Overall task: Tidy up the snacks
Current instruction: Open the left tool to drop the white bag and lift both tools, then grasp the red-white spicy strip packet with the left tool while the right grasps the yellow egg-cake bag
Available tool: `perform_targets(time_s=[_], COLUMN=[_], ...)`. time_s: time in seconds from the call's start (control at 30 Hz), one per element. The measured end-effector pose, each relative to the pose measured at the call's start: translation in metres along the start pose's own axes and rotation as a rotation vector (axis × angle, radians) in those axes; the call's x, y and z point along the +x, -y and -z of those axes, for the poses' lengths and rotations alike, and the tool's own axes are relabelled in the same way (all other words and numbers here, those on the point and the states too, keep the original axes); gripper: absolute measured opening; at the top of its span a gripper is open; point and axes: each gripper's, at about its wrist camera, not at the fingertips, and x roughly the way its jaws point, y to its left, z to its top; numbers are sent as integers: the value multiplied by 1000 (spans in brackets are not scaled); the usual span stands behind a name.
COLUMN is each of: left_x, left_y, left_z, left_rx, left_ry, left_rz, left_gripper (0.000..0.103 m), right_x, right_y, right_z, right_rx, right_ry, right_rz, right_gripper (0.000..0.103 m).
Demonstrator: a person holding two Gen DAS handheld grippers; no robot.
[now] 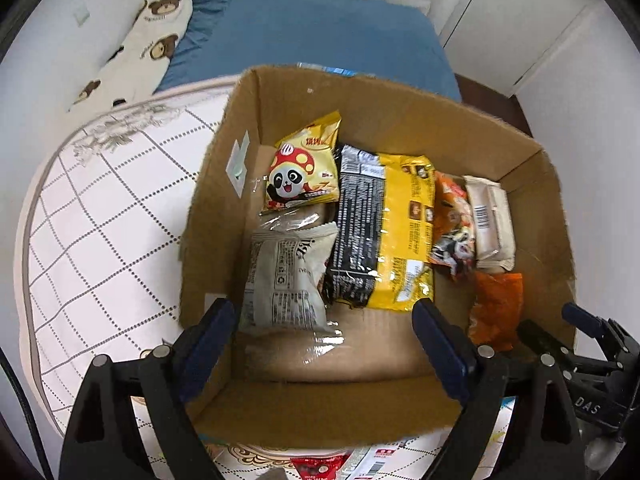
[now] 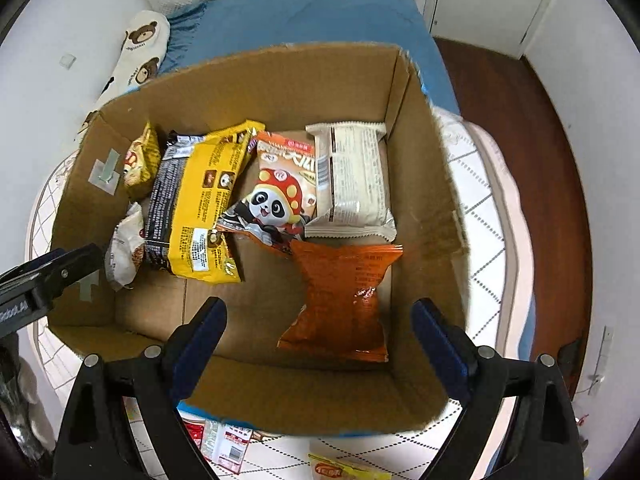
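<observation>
Cardboard box (image 1: 400,128) holds snack packets; left gripper (image 1: 326,340) and right gripper (image 2: 320,340) fingers spread wide, empty.

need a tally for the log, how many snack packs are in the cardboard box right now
6 visible: yellow panda pack at far left, grey-white pack in front of it, big yellow-black pack mid-box, orange panda pack, cream pack far right, orange pack nearest. More may be hidden underneath.

brown cardboard box (image 2: 280,80), orange packet (image 2: 340,300), blue blanket (image 1: 312,36)
</observation>
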Motion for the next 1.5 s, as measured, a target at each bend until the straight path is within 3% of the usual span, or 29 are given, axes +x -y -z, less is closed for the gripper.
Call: perform_targets(time_s=[0.5, 0.73, 0.87, 1.0, 1.23, 1.5], left_x=[-100, -131, -136, -118, -24, 84], left_y=[13, 20, 23, 28, 43, 73], left_z=[57, 82, 99, 121, 167, 188], left_rx=[66, 77, 96, 123, 245, 359], left_ry=[258, 315, 313, 254, -16, -280], left_rz=[-31, -5, 11, 2, -31, -70], left_gripper=[91, 91, 91, 91, 91, 91], right_x=[-92, -135, -142, -129, -62, -5], right_y=[-6, -8, -7, -1, 29, 58], right_z=[50, 82, 101, 124, 178, 225], right_rx=[20, 34, 50, 74, 173, 228], right_ry=[215, 282, 276, 232, 65, -70], right_rz=[-7, -56, -89, -99, -94, -60], right_gripper=[96, 96, 96, 96, 96, 96])
